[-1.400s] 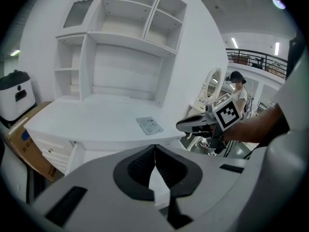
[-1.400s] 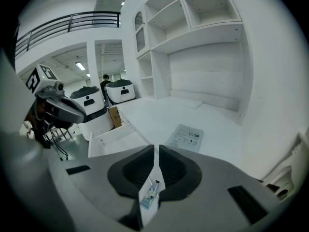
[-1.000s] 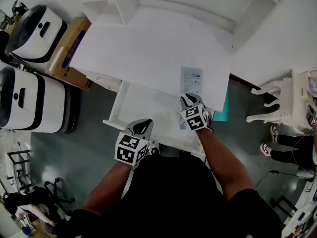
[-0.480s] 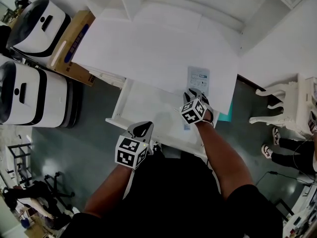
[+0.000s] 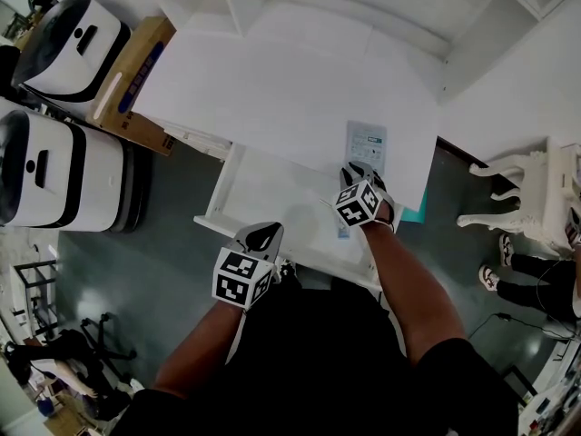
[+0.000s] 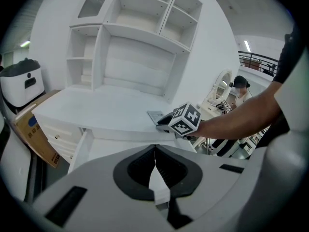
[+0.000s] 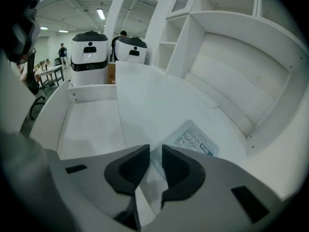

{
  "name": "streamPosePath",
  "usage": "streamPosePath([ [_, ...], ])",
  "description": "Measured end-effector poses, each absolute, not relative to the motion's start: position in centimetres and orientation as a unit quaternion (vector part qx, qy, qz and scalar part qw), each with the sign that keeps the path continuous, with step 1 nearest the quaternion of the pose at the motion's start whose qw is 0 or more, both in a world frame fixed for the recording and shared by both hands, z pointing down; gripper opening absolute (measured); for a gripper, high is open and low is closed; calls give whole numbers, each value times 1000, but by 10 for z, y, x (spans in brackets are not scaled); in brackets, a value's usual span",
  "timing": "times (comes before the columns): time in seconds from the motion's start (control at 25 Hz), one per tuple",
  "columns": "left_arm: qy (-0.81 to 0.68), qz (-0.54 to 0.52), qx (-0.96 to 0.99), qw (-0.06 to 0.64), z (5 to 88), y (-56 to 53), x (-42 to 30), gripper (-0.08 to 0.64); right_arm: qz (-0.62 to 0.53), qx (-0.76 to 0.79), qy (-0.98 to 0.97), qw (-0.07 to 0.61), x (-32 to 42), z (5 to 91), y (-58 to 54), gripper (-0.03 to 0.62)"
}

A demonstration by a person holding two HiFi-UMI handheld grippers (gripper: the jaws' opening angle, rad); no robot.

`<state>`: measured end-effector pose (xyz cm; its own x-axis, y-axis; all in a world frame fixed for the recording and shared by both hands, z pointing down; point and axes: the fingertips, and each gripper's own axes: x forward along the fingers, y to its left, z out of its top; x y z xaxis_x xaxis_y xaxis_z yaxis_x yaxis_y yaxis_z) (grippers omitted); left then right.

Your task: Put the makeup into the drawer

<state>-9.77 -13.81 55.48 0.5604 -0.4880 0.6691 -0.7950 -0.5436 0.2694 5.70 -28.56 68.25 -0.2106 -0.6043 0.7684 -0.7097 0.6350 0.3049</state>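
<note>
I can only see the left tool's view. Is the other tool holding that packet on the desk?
Observer: No. The right tool has just been opening its jaws. They stand apart, and the packet shows its near corner in the gap, unpinched.
Operator: What's on the packet?
Observer: Small print and a dark blue mark near one edge.
Operator: Where's my tool?
Observer: In the head view, the left tool is over the front rim of the open drawer.
</note>
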Motion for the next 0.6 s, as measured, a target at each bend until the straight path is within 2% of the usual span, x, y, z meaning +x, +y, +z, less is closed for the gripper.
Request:
streamPosePath([
  [0.2, -382, 268, 838, 283, 554, -137, -96, 11, 84, 415, -785, 452, 53, 685, -281, 42],
  [0.6, -386, 269, 836, 282, 554, -132, -99, 11, 96, 422, -795, 424, 59, 671, -276, 26],
])
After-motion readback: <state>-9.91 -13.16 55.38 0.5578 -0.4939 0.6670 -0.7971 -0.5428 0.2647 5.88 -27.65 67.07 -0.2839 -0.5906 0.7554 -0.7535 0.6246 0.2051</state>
